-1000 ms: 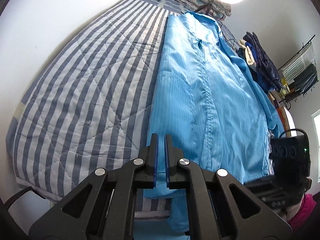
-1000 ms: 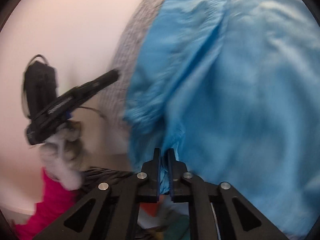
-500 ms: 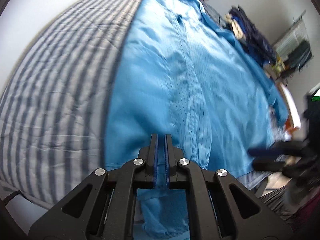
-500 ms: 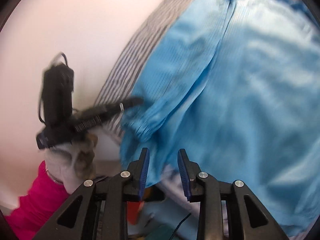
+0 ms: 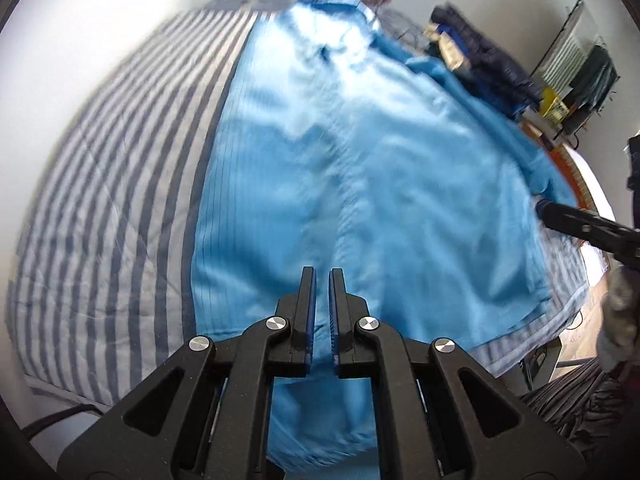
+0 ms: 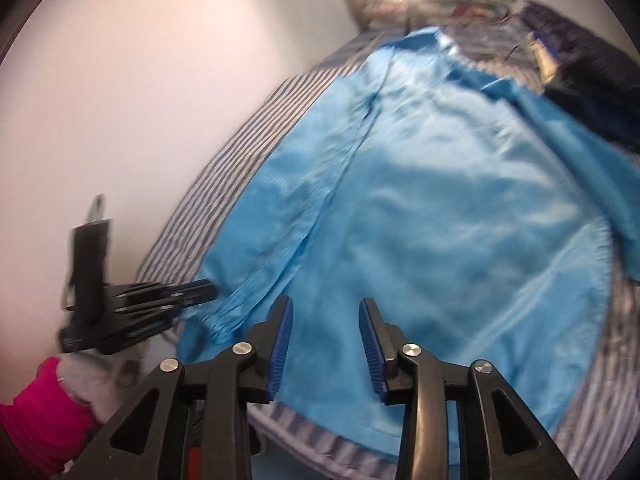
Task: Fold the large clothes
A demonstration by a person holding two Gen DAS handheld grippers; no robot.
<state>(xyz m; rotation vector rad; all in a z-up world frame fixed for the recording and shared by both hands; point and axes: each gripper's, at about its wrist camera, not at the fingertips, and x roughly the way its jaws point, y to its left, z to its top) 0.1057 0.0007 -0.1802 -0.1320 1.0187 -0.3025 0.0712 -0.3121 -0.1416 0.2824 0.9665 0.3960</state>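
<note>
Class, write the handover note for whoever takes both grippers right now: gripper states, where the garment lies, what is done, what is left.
Left gripper: shut on the blue shirt at its near left hem/cuff.
Right gripper: jaws have just been opening, nothing between them; shirt released.
Shirt: lies lengthwise on the striped bedspread, collar far, left side folded in.
Left: fold the right sleeve in, then fold lengthwise.

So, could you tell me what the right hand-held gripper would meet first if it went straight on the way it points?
Most likely the blue shirt spread on the striped quilt; the right hand-held gripper is open and empty, though depth is unclear.
</note>
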